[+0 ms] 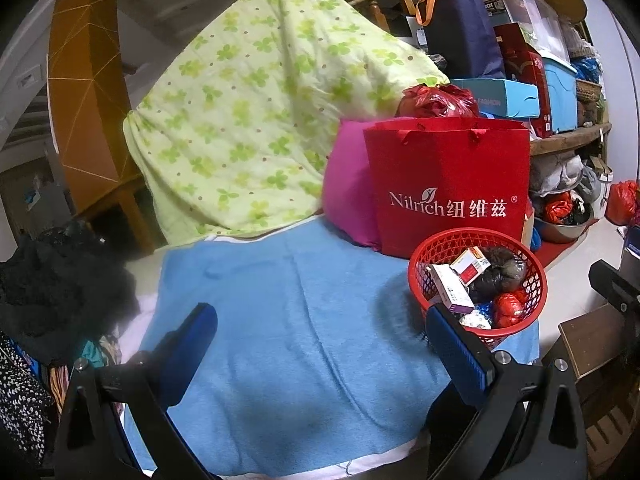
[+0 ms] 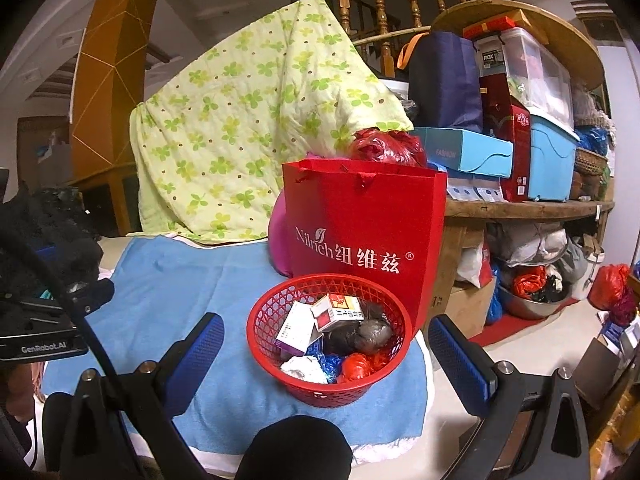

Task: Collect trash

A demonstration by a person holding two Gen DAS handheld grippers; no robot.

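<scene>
- The right gripper (image 2: 324, 348) hung with its blue pads spread wide and nothing between them, lined up on the red mesh basket (image 2: 260, 320) just ahead.
- The left gripper (image 1: 320, 344) was likewise spread and empty over the bare blue towel (image 1: 280, 300), with the basket off toward its right pad.
- The trash lay in the basket at the towel's right edge: small cartons (image 2: 316, 316), a dark crumpled bag (image 2: 360, 334), and red, blue and white wads (image 2: 336, 366).
- No loose trash showed on the towel, so collecting looked near done; a last scan before lifting seemed wise.
- To move the basket well, I judged a pinch on the near rim best, kept level so the heaped cartons would not tip.
- Behind stood the red Nilrich paper bag (image 2: 368, 232), then the green clover quilt (image 2: 248, 120).
</scene>
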